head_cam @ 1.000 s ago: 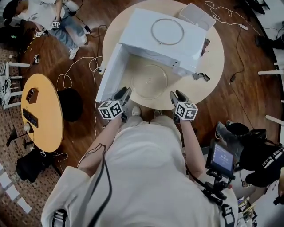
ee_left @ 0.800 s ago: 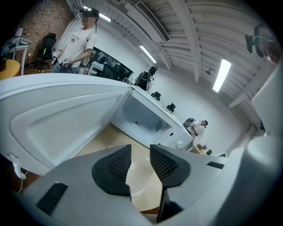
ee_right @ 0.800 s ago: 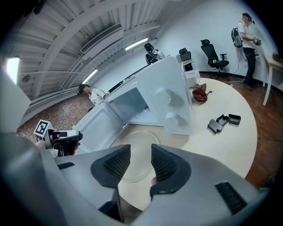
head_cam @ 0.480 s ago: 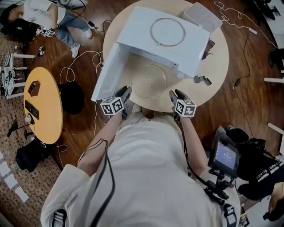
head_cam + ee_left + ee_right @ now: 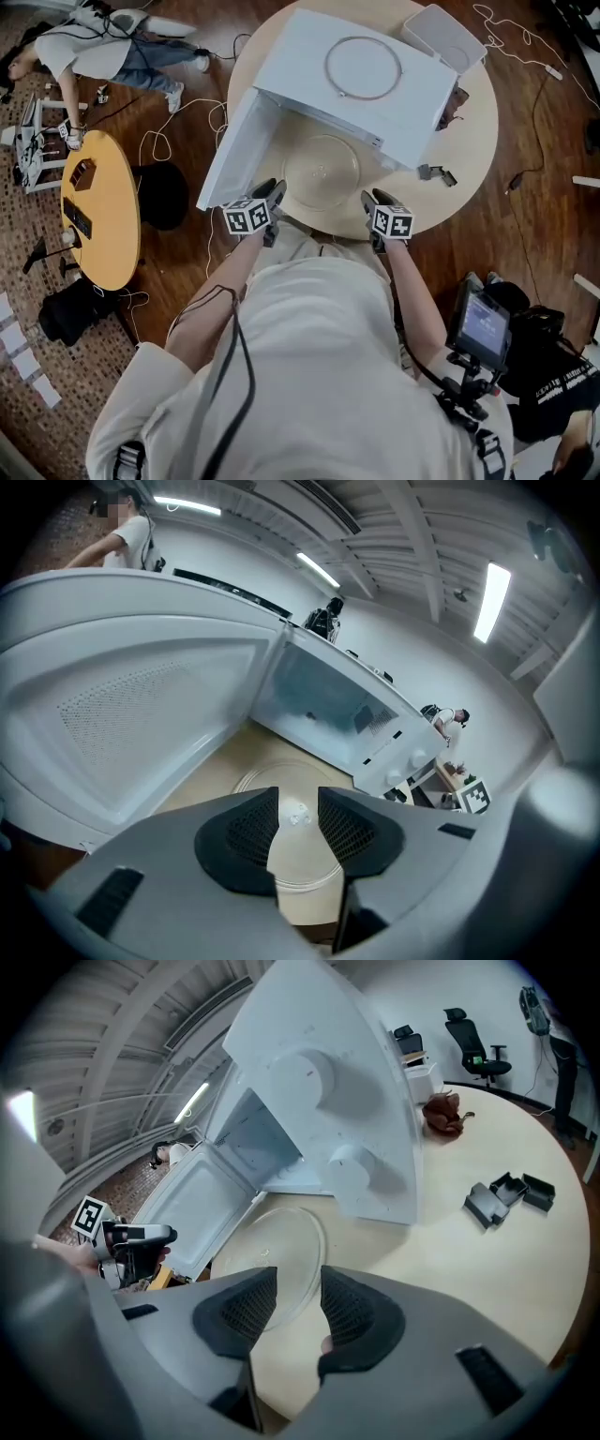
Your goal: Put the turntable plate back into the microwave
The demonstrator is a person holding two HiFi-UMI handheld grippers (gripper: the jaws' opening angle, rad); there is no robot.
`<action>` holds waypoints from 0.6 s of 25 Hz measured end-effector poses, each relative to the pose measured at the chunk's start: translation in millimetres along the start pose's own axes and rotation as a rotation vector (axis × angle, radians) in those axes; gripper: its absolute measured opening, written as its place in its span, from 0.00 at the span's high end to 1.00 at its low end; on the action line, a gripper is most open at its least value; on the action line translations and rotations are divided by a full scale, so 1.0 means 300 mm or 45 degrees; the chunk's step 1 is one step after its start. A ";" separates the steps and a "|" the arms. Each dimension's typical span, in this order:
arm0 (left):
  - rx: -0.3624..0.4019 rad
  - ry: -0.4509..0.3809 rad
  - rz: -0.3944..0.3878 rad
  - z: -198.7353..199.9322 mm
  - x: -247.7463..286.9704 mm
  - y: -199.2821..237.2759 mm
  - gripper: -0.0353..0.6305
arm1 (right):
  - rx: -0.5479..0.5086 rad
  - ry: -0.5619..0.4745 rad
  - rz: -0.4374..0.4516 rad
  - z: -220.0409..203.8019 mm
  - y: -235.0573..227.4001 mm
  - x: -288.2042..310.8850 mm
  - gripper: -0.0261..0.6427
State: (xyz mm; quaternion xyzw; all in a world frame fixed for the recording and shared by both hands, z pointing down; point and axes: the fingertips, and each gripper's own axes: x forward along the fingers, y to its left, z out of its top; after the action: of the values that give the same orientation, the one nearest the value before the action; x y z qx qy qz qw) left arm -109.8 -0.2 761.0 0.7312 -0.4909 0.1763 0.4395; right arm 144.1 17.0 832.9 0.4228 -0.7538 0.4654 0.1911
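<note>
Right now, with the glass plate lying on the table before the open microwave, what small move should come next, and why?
Probably ease the left gripper and right gripper forward and down until their open jaws straddle the plate at its near rim. It lies flat on the table outside the microwave, and both grippers sit near that rim, empty.

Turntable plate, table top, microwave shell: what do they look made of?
Turntable plate: clear glass, likely; the table shows through it and its rim glints.
Table: pale wood or laminate, smooth and matte; cannot tell which.
Microwave: white painted metal by its flat crisp panels, though plastic is possible.
</note>
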 end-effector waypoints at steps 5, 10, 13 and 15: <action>0.056 0.097 0.028 -0.035 0.080 0.063 0.78 | -0.001 0.064 -0.003 -0.016 -0.021 0.051 0.75; 0.097 0.192 0.044 -0.057 0.155 0.128 0.78 | -0.008 0.120 -0.004 -0.023 -0.011 0.100 0.75; 0.131 0.255 0.052 -0.072 0.191 0.173 0.78 | 0.009 0.145 -0.010 -0.032 -0.009 0.121 0.75; 0.132 0.288 0.061 -0.082 0.207 0.208 0.78 | 0.023 0.164 -0.005 -0.046 -0.002 0.135 0.75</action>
State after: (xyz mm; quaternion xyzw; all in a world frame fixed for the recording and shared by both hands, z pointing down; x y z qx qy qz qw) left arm -131.6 -23.4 846.6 0.7164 -0.4460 0.2932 0.4493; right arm 120.0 10.2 867.7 0.3949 -0.7350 0.4980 0.2364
